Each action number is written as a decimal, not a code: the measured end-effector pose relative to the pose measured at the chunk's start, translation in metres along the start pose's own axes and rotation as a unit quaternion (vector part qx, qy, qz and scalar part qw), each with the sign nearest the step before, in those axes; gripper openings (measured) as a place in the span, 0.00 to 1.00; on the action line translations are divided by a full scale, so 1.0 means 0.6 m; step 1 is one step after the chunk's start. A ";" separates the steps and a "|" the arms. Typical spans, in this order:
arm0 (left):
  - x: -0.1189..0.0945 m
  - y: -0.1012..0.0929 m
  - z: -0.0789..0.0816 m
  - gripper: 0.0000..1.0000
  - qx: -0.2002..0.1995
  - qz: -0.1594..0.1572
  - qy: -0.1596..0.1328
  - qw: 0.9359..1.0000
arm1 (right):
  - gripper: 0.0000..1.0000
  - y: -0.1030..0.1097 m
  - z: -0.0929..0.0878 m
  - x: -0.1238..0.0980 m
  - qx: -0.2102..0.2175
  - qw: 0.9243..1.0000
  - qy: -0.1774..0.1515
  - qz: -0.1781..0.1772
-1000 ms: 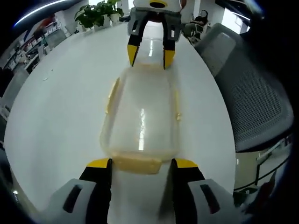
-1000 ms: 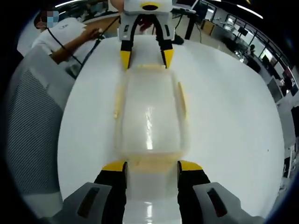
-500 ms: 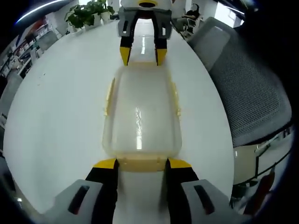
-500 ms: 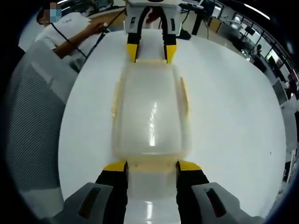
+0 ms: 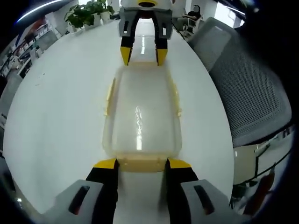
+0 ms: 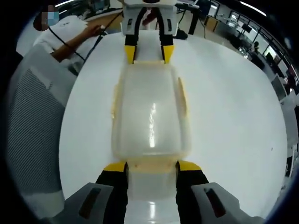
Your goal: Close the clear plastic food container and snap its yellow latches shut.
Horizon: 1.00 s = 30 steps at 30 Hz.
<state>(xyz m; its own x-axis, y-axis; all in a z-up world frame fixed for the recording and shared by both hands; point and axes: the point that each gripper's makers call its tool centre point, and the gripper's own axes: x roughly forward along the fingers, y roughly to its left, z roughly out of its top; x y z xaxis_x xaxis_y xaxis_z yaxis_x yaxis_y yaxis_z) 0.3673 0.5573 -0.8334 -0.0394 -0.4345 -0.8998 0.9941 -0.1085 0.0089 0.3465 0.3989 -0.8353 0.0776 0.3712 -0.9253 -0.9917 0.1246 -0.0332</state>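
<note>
The clear plastic container lies lengthwise on the white table with its lid on. Yellow latches run along both long sides. My left gripper is open, its jaws flanking the near yellow end latch. At the far end my right gripper is open too, with its tips at that end's edge. In the right gripper view the container is seen from the other end. There my right gripper straddles its end latch, and my left gripper stands at the far end.
The round white table has bare surface on both sides of the container. A grey mesh chair stands close to the table's edge. A person in white sits beyond the table. Potted plants stand at the far rim.
Over the last second both grippers closed in on the container's two ends, each now nearer its end latch. Since half a second ago almost nothing has moved.
</note>
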 end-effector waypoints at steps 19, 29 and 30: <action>-0.034 -0.013 0.007 0.38 -0.009 0.004 -0.012 1.000 | 0.39 0.009 0.023 -0.031 -0.013 1.000 -0.020 0.010; -0.051 -0.001 0.022 0.38 -0.012 0.012 -0.021 1.000 | 0.39 -0.008 0.026 -0.055 -0.019 1.000 -0.018 0.000; -0.053 0.003 0.022 0.38 -0.012 0.014 -0.021 1.000 | 0.39 -0.013 0.029 -0.061 -0.019 1.000 -0.022 -0.005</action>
<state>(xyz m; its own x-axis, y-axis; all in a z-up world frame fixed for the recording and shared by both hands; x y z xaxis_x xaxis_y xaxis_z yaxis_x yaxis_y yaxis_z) 0.3687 0.5589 -0.7992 -0.0153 -0.4738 -0.8805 0.9970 -0.0741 0.0225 0.3531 0.4007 -0.7947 0.0902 0.4096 -0.9078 -0.9940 0.0938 -0.0564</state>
